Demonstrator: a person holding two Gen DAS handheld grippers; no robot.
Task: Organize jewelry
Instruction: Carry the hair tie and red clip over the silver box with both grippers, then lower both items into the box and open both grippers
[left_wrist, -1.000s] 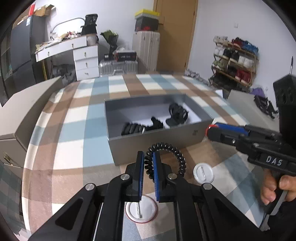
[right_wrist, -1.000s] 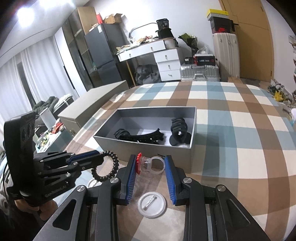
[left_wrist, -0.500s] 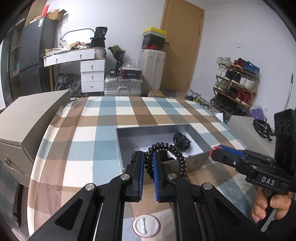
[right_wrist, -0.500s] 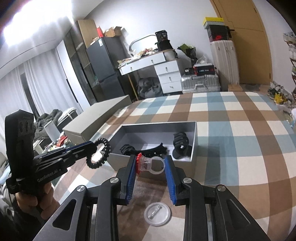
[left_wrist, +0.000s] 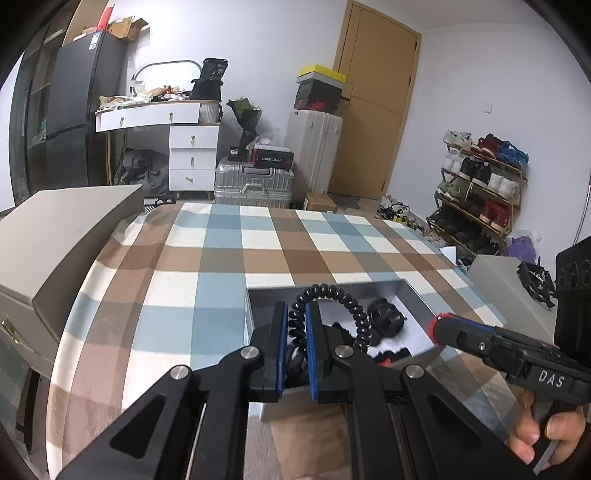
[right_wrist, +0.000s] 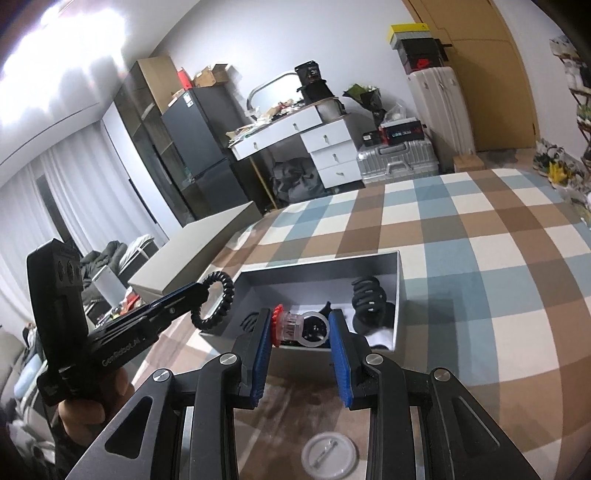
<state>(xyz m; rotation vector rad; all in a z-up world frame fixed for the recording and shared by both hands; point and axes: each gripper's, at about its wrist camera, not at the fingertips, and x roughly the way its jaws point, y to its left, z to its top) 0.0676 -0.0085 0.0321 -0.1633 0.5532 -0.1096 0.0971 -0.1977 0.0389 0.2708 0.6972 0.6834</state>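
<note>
My left gripper is shut on a black spiral hair tie and holds it above the near left part of the open grey box. In the right wrist view the hair tie hangs by the box's left end. My right gripper is shut on a clear plastic ring with a red top, above the box's near wall; it shows at the right in the left wrist view. Black hair clips lie in the box.
The box stands on a checked blue, brown and white tablecloth. A round white pin badge lies on the cloth below my right gripper. A beige box lid lies at the table's left edge. Room furniture stands behind.
Both grippers have risen and moved forward over the box with their items still held. The view now looks down into the box from higher up.
</note>
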